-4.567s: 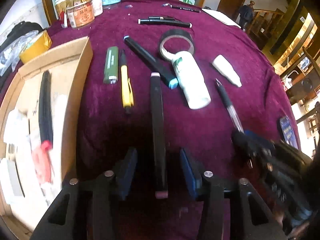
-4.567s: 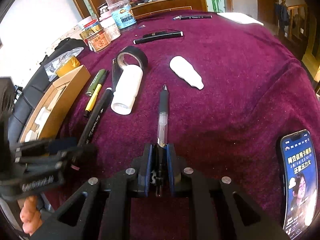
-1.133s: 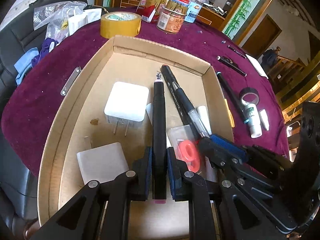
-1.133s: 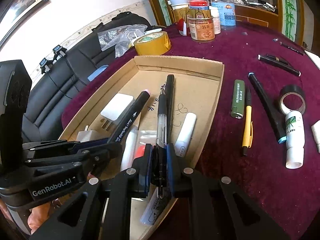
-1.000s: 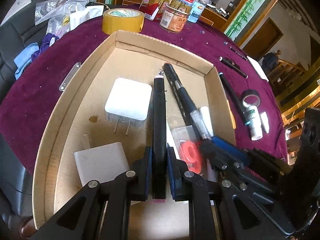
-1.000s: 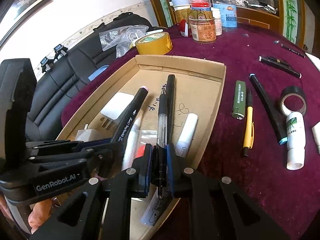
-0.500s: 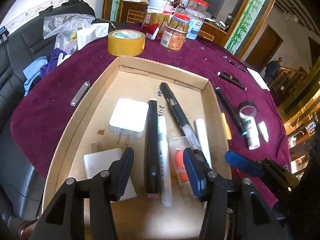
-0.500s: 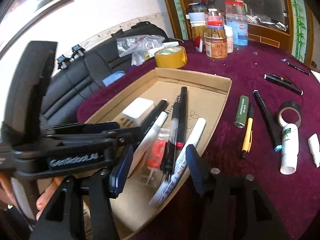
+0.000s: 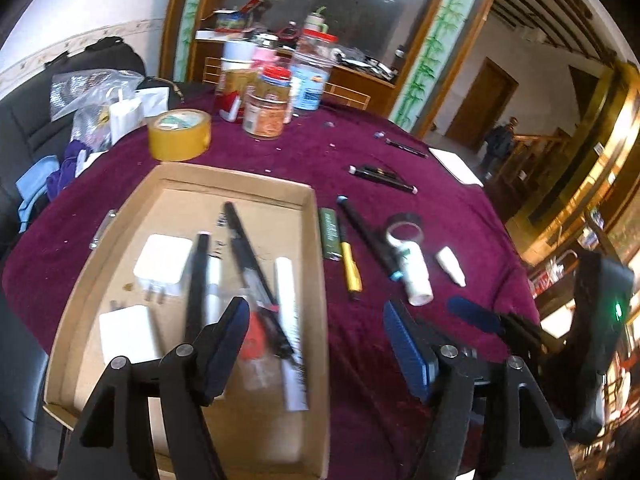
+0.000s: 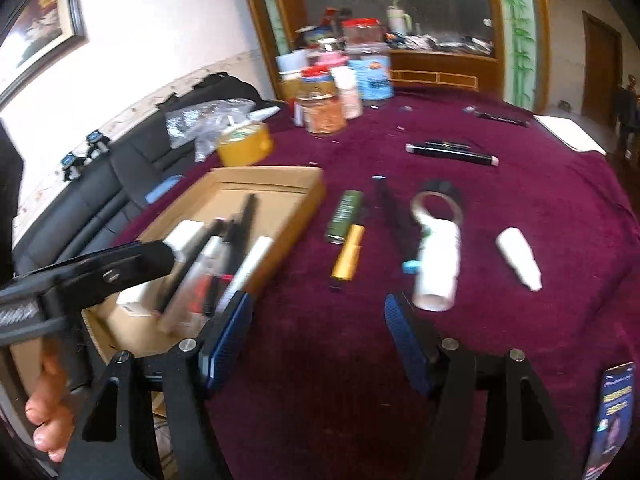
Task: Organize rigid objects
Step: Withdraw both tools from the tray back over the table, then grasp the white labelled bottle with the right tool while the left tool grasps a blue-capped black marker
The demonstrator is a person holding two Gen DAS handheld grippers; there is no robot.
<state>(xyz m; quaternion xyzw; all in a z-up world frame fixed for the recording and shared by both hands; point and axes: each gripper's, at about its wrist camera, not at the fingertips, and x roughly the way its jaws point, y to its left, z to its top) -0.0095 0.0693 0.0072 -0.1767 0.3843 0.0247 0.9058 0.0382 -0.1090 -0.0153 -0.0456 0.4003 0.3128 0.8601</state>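
A cardboard tray (image 9: 120, 232) (image 10: 288, 192) on the purple cloth holds white chargers (image 9: 162, 262), a black marker (image 9: 196, 280), pens and a white tube. My left gripper (image 9: 316, 344) is open and empty above the tray's right wall. My right gripper (image 10: 318, 340) is open and empty over the cloth right of the tray. Loose on the cloth lie a green lighter (image 9: 330, 234) (image 10: 345, 216), a yellow pen (image 9: 350, 268) (image 10: 347, 258), a long black marker (image 9: 366, 236) (image 10: 394, 220), a white bottle (image 9: 416, 276) (image 10: 438, 268), a black tape ring (image 9: 404, 228) (image 10: 438, 200) and a small white tube (image 9: 450, 266) (image 10: 518, 258).
Jars (image 9: 266, 116) and a yellow tape roll (image 9: 180, 134) stand at the back. Black pens (image 9: 382, 178) (image 10: 452, 152) lie farther back on the cloth. A phone (image 10: 608, 416) lies at the right edge. A black sofa (image 10: 100, 188) runs along the left.
Both grippers let go of the black marker and the clear pen into the tray about half a second ago. Since then both have lifted back and swung right, still open.
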